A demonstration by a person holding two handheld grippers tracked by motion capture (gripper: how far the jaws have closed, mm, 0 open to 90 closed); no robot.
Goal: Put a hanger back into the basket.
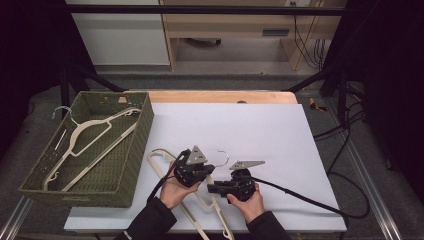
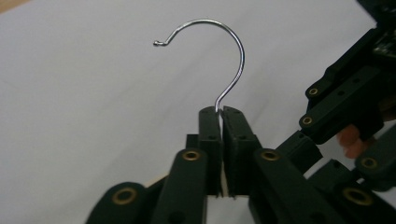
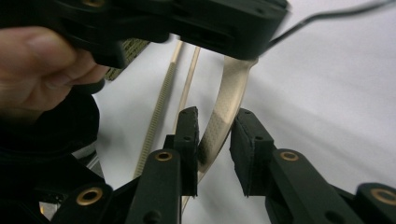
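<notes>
Left gripper point(image 2: 219, 116) pinches the neck of the beige hanger point(image 1: 207, 205), which lies at the white table's point(image 1: 280, 135) near edge. Right gripper point(image 3: 217, 128) straddles its shoulder, pads not pressing. Risk: lifting now swings the hanger.

Left tongs point(image 1: 204, 176) clamped tight on the hanger's metal hook point(image 2: 219, 56); right tongs point(image 1: 212, 189) just beside them, jaws straddling the hanger's beige arm point(image 3: 224, 116), not clamped.

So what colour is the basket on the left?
Olive green woven basket; the high view shows it best.
</notes>
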